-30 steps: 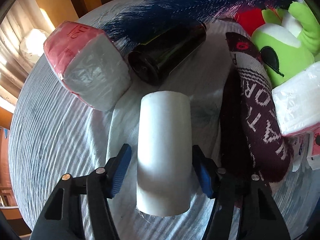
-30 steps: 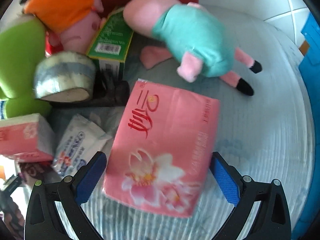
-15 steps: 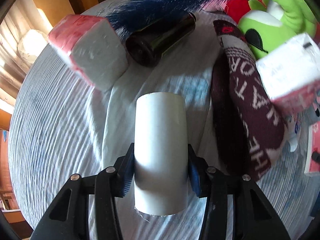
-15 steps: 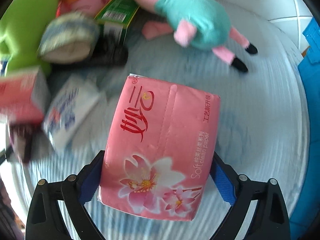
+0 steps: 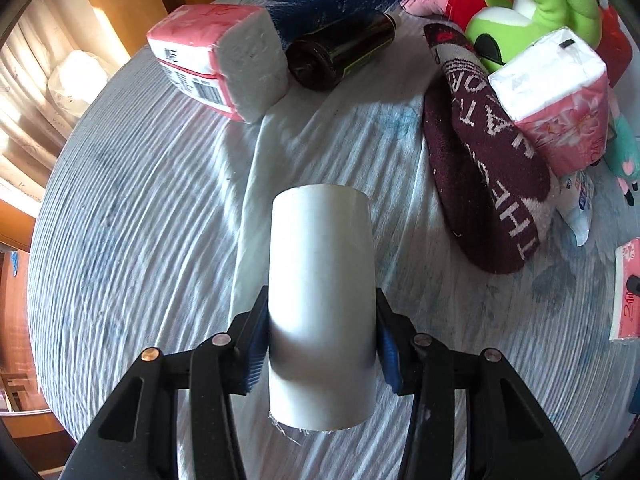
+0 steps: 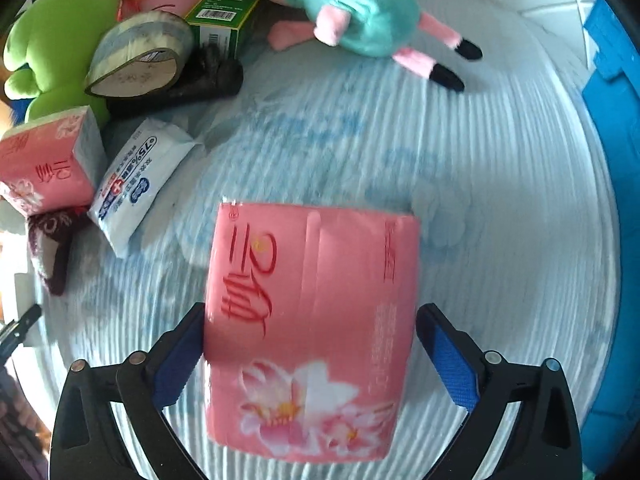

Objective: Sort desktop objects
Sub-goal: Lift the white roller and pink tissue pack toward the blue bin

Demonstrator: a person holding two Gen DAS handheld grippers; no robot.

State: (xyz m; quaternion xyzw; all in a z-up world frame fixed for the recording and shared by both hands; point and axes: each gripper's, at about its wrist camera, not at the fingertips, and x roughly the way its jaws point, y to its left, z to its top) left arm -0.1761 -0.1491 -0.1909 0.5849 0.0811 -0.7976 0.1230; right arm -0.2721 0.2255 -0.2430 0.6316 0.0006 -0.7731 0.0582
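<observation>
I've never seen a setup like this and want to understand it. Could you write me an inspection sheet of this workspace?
Surface: pale striped cloth, wrinkled.
Job's things: white roll in the left claw; pink tissue pack between the right claw fingers.
Clutter: second tissue pack, third tissue pack, dark bottle, maroon sock, green plush, pig plush, tape roll, green box, wipes packet.
Claws: left has just closed onto the roll; right has been closing, one pad not yet touching.
Cables: nothing seen.
Surroundings: curtain; blue object at the edge.
</observation>
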